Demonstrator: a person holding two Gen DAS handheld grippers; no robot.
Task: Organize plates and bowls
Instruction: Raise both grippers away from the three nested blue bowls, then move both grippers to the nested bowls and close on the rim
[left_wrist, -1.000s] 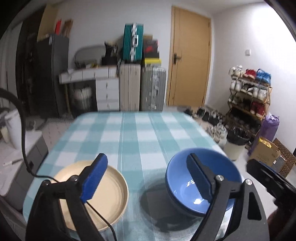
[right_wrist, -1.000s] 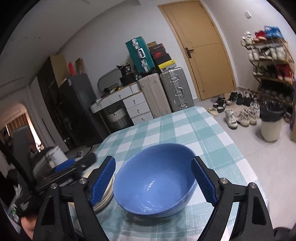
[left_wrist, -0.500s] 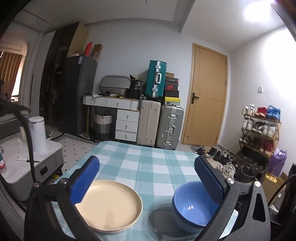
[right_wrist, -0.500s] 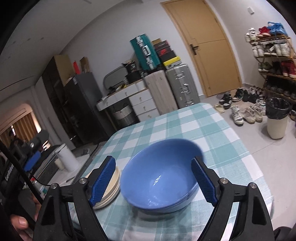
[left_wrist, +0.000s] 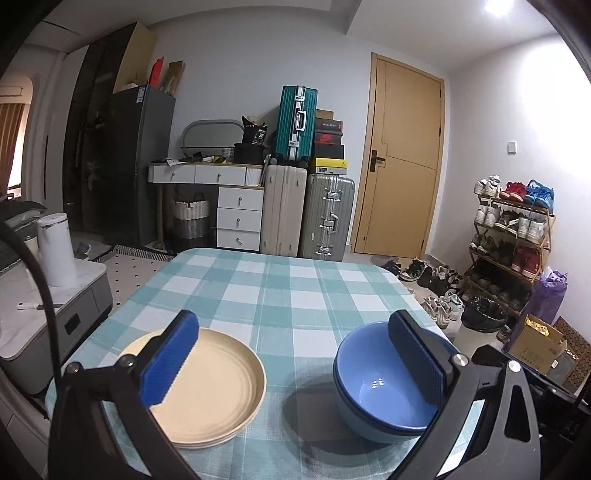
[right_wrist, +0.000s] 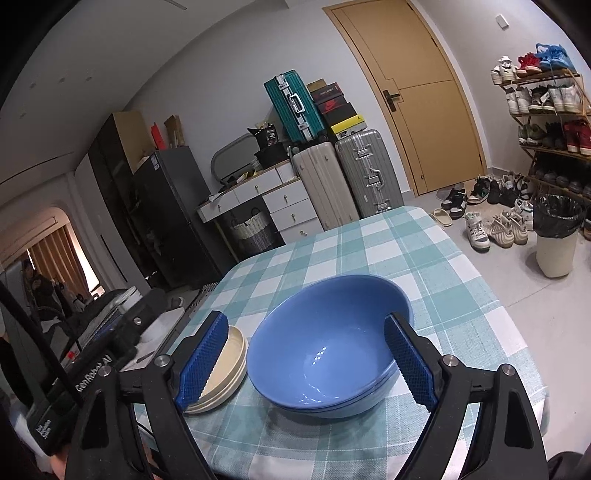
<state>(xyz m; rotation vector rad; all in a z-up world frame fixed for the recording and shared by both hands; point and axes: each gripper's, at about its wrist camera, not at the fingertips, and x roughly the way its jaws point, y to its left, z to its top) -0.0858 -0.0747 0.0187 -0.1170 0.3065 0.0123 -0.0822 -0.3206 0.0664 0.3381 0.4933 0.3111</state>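
A stack of beige plates lies on the near left of the checked table. To its right stand stacked blue bowls. My left gripper hovers open above the near edge, nothing between its blue pads. In the right wrist view the blue bowls rest on the cloth between the fingers of my right gripper. Its jaws are opening and the pads stand just off the rim. The beige plates show behind its left finger.
The left gripper's black body is at the table's left edge. A white bin, loose shoes and a shoe rack stand on the floor to the right. Suitcases and drawers line the far wall.
The left gripper drew back from over the plates and tilted up, its jaws spreading wider. The right gripper stayed around the blue bowls, which hardly shifted.
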